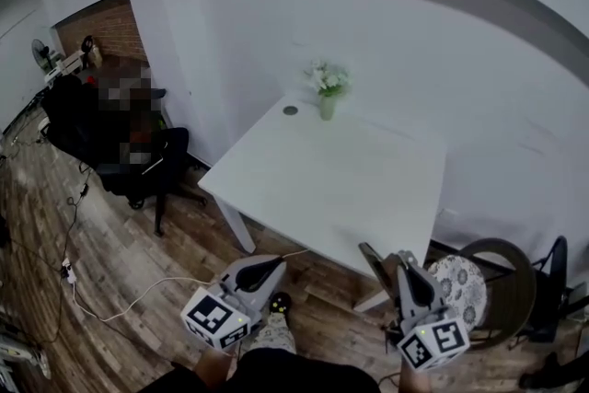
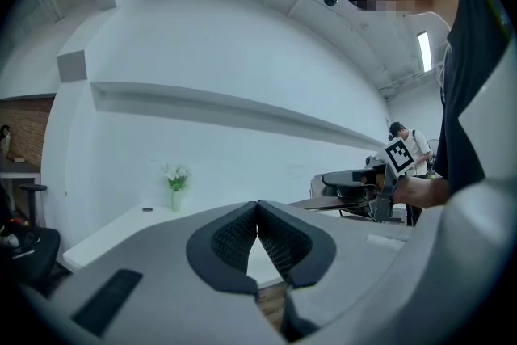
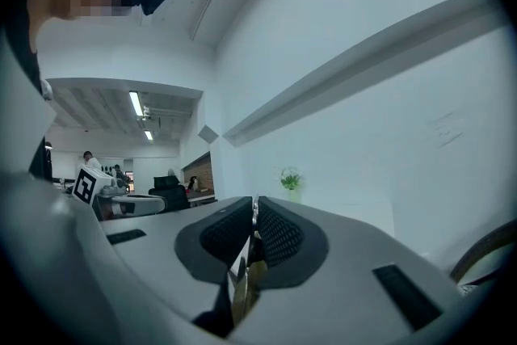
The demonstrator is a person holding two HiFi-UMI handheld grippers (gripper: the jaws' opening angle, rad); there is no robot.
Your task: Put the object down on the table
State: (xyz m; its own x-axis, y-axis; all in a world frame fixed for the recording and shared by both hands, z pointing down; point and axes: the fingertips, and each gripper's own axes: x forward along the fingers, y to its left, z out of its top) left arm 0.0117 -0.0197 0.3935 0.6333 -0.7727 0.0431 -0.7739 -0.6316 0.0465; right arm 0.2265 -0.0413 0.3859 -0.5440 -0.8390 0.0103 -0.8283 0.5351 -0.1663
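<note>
My right gripper [image 1: 402, 262] is shut on a thin, flat, dark brown object [image 1: 373, 264] that sticks out to the left of its jaws, short of the near edge of the white table [image 1: 276, 161]. In the right gripper view [image 3: 254, 202] the object's thin edge [image 3: 242, 287] shows between the pads. My left gripper [image 1: 276, 265] is at the lower left, also short of the table, shut with nothing in it. Its pads meet in the left gripper view [image 2: 258, 207], where the right gripper [image 2: 343, 182] holds the flat object [image 2: 339, 207] level.
A small vase of flowers [image 1: 327, 92] and a round hole [image 1: 291, 110] are at the table's far side by the wall. A black office chair with a seated person [image 1: 120, 152] stands left. A round-seated chair [image 1: 497, 290] stands right. A cable [image 1: 110, 313] lies on the wood floor.
</note>
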